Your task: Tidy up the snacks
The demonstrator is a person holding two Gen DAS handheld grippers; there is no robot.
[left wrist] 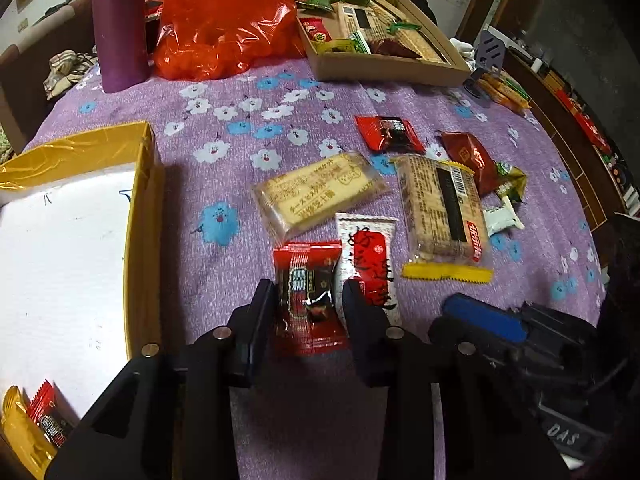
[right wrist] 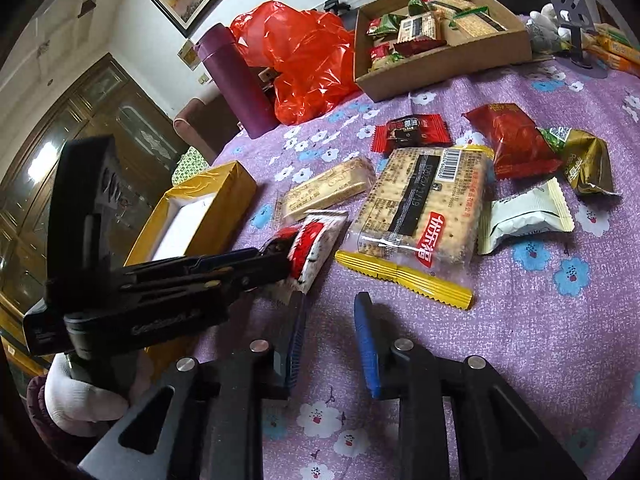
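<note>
While my left gripper [left wrist: 308,300] pinches a small red-and-black snack packet [left wrist: 308,296] between its two fingers, just above the purple flowered tablecloth [left wrist: 224,112], the yellow box [left wrist: 140,216] sits close on its left with two packets already lying in its near corner. My right gripper [right wrist: 328,336] hangs over bare cloth with its jaws apart and nothing between them. Just beyond it I see the big cracker pack [right wrist: 420,208], and farther back the cardboard tray [right wrist: 444,64] of snacks stands beside the red plastic bag [right wrist: 304,60].
</note>
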